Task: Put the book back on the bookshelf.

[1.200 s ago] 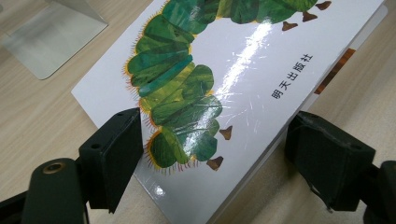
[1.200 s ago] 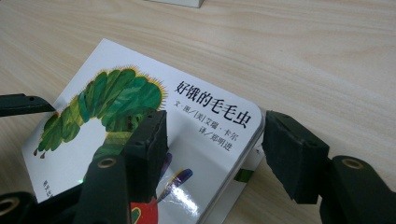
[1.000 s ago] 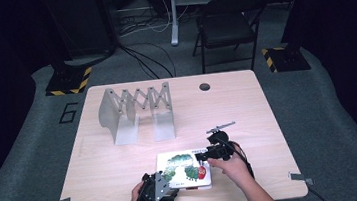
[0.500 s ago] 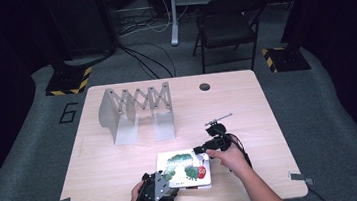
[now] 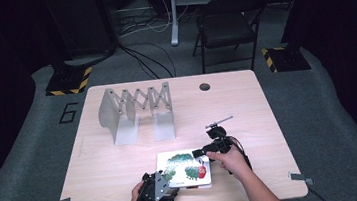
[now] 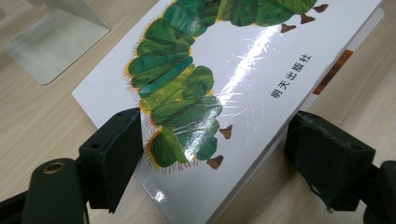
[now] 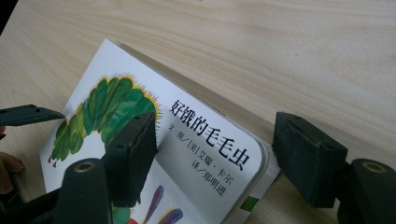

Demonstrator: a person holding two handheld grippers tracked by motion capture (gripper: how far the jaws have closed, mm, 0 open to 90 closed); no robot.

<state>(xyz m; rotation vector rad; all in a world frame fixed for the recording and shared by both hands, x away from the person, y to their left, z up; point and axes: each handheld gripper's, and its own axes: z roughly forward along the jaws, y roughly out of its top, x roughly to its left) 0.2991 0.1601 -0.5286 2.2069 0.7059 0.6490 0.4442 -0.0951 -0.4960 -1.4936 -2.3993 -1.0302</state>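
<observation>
wooden table [image 5: 122,161], caterpillar book [image 5: 183,168]

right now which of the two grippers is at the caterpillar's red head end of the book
The right gripper. It sits at the book's far right corner, beside the red head; the left gripper straddles the near left corner, by the green tail.

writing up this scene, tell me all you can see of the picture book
The picture book is a thick, glossy white board book with rounded corners, a green caterpillar with a red head on its cover, and black Chinese print. It lies near the table's front edge. The left gripper and right gripper each straddle a corner, open.
</observation>
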